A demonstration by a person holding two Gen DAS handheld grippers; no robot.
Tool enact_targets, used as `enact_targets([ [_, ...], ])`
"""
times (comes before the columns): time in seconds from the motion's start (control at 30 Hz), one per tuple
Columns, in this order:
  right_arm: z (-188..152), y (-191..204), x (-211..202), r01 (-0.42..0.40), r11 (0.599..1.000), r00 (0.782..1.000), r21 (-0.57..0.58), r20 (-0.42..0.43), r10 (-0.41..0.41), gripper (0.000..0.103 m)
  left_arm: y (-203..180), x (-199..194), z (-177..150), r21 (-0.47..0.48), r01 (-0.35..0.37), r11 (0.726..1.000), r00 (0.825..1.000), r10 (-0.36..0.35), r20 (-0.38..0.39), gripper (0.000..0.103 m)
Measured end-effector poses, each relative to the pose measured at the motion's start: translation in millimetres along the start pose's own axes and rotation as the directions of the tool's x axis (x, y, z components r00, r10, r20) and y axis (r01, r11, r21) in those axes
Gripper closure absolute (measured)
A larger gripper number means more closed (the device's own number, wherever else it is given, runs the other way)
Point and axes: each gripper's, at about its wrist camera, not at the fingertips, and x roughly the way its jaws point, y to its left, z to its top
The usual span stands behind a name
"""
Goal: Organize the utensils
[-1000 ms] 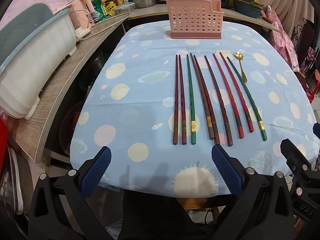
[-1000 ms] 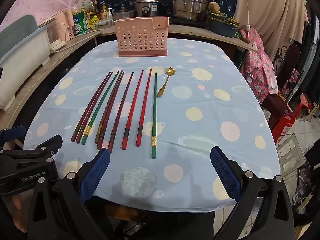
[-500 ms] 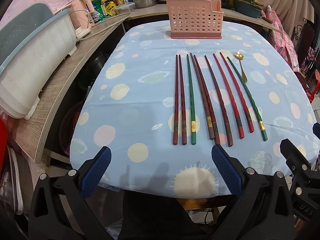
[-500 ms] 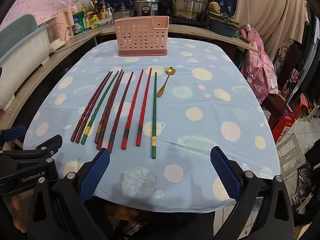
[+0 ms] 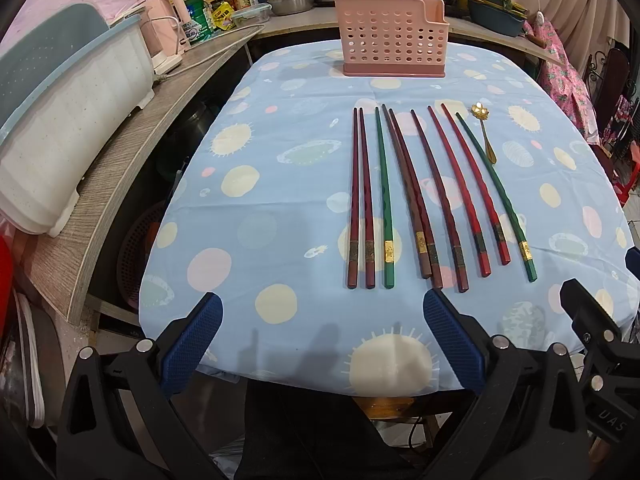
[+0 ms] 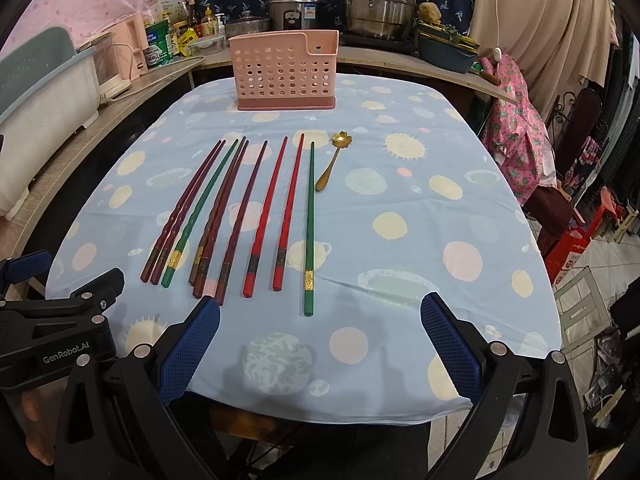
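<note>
- Blue-padded jaws on the left gripper (image 5: pixel 320 344) stand spread wide with nothing between them, low at the near edge of the counter (image 5: pixel 280 368).
- Right gripper (image 6: pixel 320 344) is the same: jaws spread, nothing held, hovering at the near edge.
- Just beyond, the chopsticks (image 5: pixel 420 196) lie side by side on the cloth, handle ends toward us, tips pointing away; reds, browns and two greens.
- At the right of the row lies a small gold spoon (image 6: pixel 331 160), just beside the far-right green chopstick (image 6: pixel 309 232).
- Farthest back stands the pink holder (image 5: pixel 394 36), upright; nothing shows above its rim.
- My read: nothing is sorted yet, this is the opening reach. Next move calls for dropping onto one handle end and pinching.
- Right view shows the left gripper's body at lower left, plus the floor off the right side; left view shows the white bin (image 5: pixel 68 120) on the side shelf.
</note>
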Motion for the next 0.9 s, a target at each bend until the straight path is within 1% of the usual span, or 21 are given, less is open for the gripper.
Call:
enact_targets([
  [0.9,-0.6,0.6,1.4,0.000,1.000,1.000,0.000,-0.004,0.000,0.007,1.4,-0.2,0.3,0.000,0.001,1.000,1.000,-0.001,0.000,0.007],
])
